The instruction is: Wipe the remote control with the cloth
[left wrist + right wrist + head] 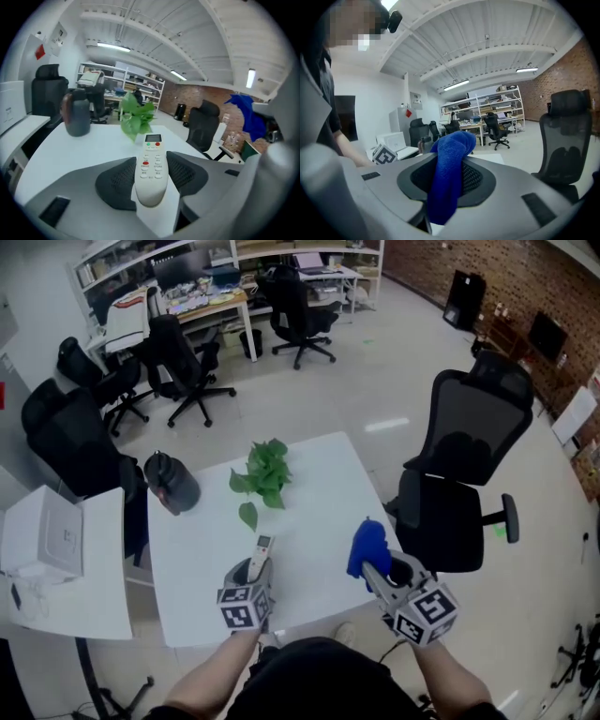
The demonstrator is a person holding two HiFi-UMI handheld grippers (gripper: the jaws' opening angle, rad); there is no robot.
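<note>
Right gripper view: cloth (447, 173) gripped; left gripper view: remote (151, 171)

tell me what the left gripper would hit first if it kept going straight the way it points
Probably the green plant, which is straight ahead of the remote control held in the left gripper, though depth is hard to judge.

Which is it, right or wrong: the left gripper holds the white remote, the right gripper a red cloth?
Wrong once: the cloth is blue, not red, as the right gripper view shows. The left gripper does hold the white remote, the right gripper the cloth.
</note>
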